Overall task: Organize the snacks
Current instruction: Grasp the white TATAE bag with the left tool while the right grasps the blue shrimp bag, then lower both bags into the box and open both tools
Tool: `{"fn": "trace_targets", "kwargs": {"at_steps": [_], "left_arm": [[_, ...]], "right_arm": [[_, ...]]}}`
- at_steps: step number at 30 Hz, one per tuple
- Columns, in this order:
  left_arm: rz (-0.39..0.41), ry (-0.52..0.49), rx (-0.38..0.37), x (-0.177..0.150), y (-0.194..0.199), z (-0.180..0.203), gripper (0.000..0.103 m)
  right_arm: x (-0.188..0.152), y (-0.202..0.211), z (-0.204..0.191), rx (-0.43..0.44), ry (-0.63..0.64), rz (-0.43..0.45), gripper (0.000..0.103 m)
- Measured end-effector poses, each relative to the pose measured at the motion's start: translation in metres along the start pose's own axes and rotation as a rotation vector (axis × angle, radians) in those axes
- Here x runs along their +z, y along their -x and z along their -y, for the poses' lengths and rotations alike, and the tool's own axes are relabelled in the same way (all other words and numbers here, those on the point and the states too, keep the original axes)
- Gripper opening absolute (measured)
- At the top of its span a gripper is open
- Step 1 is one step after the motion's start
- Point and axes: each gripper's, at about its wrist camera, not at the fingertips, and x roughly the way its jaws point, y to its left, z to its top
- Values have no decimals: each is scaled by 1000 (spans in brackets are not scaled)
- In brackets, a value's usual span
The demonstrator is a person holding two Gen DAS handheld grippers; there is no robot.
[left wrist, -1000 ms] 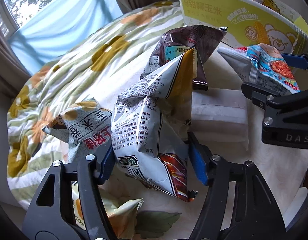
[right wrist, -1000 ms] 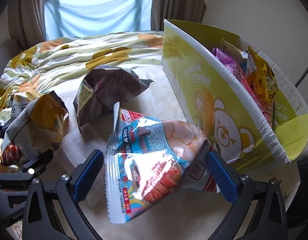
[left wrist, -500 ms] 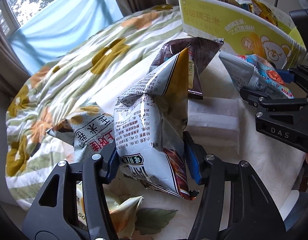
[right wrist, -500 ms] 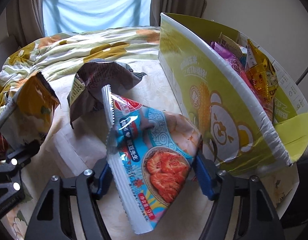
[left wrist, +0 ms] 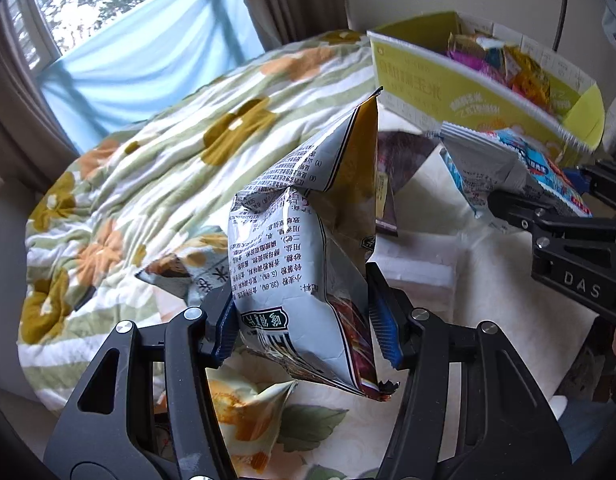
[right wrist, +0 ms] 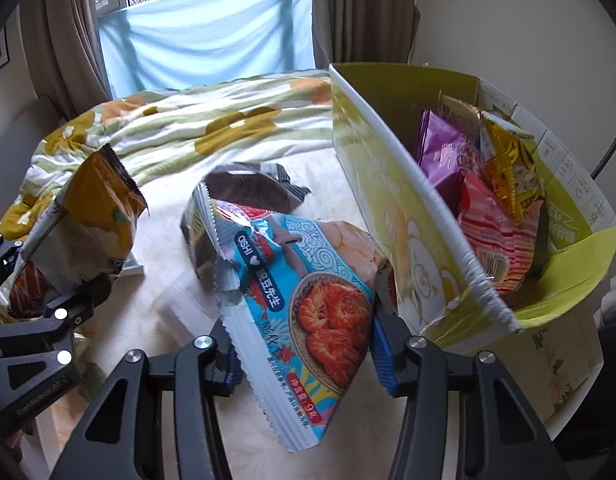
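My left gripper is shut on a silver and yellow snack bag, which stands upright, lifted off the bed. The jaws of my right gripper are closing, and its pads press on a blue shrimp-chip bag held tilted above the cream cover. To its right stands the yellow cardboard box, with several snack packs inside. A dark brown bag lies behind the blue one. In the left wrist view the right gripper holds the blue bag near the box.
A floral quilt covers the left of the bed. A grey printed bag and a pale orange bag lie under the left gripper. A white folded pad sits mid-bed. Window and curtains stand behind.
Both grippers have risen with their bags. The right jaws went from wide open to clamped on the blue bag, which tipped upright. The left jaws tightened slightly.
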Motion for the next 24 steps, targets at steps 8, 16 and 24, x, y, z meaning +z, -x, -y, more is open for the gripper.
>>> {"fn": "trace_targets", "kwargs": {"at_steps": [8,16,24], "left_arm": [[84,40,13,35,55,-1,53],[190,62,22,96,97,22,53],[229,103,-7,170,94,75,53]], "right_arm": [[29,66,6,80,13,74,47],[90,114,52,152,26,165,47],[140,119,126,173,46,188,47]]}}
